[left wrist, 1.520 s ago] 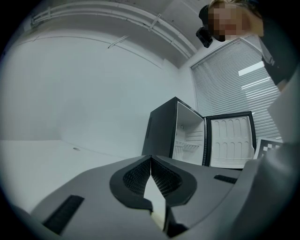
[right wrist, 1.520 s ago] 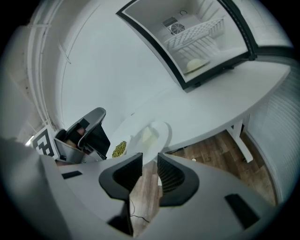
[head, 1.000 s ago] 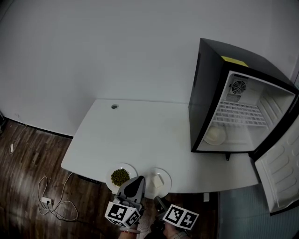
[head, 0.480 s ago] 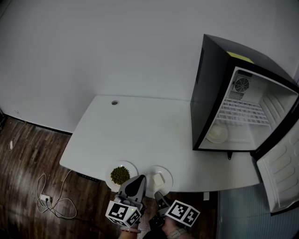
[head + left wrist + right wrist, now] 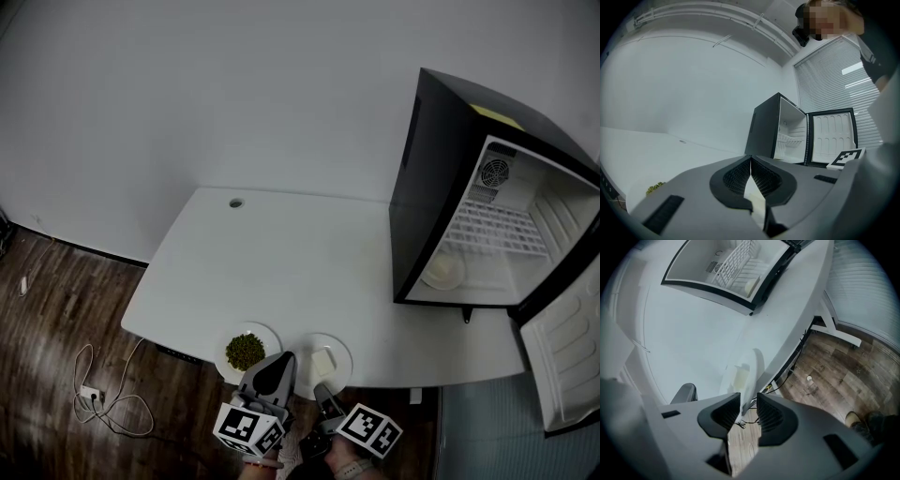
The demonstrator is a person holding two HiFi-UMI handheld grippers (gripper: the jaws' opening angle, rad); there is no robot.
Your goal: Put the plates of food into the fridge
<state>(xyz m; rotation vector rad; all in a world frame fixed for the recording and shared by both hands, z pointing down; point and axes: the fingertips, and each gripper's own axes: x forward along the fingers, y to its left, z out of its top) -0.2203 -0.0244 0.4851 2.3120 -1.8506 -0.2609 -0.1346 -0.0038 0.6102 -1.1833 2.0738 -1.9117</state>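
Head view: both plates wait at the front edge of the counter (image 5: 281, 272), well apart from the fridge (image 5: 441, 169), which stands open. The plate of greens (image 5: 245, 351) lies farther from the fridge, and the plate with the pale block (image 5: 323, 359) sits just beside it on the fridge side. The left tongs (image 5: 280, 358) show between the two plates, and the right tongs (image 5: 322, 388) are at the pale-block plate's near rim. A dish (image 5: 442, 272) occupies part of the fridge's bottom, so a careless slide-in could knock it. The marker cubes cover the hands, and contact with the rim cannot be judged from here.

Left gripper view: these tongs are pressed together on nothing. The greens are only a sliver at the frame's edge, and the fridge door (image 5: 833, 138) is swung wide.

Right gripper view: these tongs stand spread, with the plate's rim at the mouth of the gap. I judge it is not yet pinched. A shallow bite on that thin rim could let the plate tip on the long carry to the fridge, dropping the block to the floor (image 5: 834, 366). How far the rim reaches between the pads is hard to make out
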